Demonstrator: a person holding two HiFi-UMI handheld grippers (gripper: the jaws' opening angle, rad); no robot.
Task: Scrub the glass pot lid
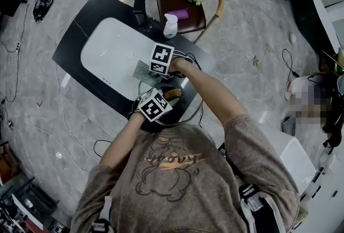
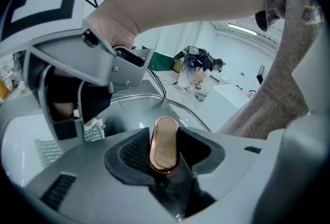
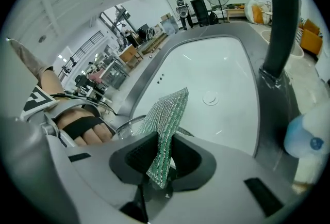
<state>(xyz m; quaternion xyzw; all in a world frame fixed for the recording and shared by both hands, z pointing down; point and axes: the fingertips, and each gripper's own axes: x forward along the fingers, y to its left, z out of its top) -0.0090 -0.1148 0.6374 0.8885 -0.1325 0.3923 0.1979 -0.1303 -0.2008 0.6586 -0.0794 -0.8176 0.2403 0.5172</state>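
Glass pot lid held steady, handle clamped in jaws of left gripper; at twelve o'clock, right gripper jaws pinch scouring pad for scrubbing.

Shirt print — lettering likely, not legible

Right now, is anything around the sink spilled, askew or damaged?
Nothing stands out. The left claw grips the lid by its handle, the right claw pinches the cloth, and the sink looks clean, with no spill or crack visible.
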